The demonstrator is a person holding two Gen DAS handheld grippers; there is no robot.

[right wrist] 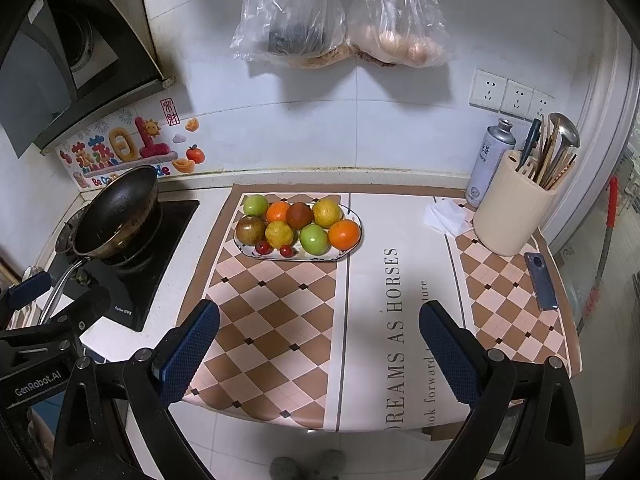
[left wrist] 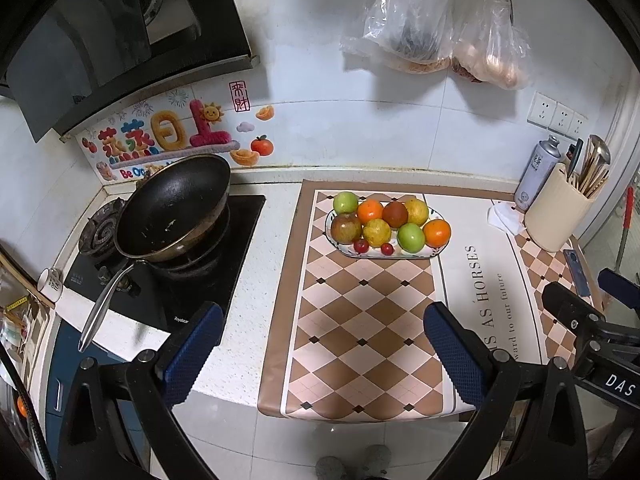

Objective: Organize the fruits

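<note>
An oval white plate (left wrist: 416, 255) (right wrist: 320, 258) stands at the back of the checkered mat and holds several fruits: green apples (left wrist: 410, 237) (right wrist: 313, 239), oranges (left wrist: 437, 233) (right wrist: 344, 234), yellow and brown fruits, and two small red ones (left wrist: 361, 245). My left gripper (left wrist: 322, 324) is open and empty, held above the mat's front edge, well short of the plate. My right gripper (right wrist: 320, 322) is open and empty too, beside it on the right. Each gripper's body shows at the edge of the other's view.
A black wok (left wrist: 176, 206) (right wrist: 116, 210) sits on the gas stove at the left. A beige utensil holder (right wrist: 512, 208), a spray can (right wrist: 488, 160), crumpled paper (right wrist: 446, 216) and a phone (right wrist: 541, 280) stand at the right. Plastic bags (right wrist: 336, 16) hang on the wall.
</note>
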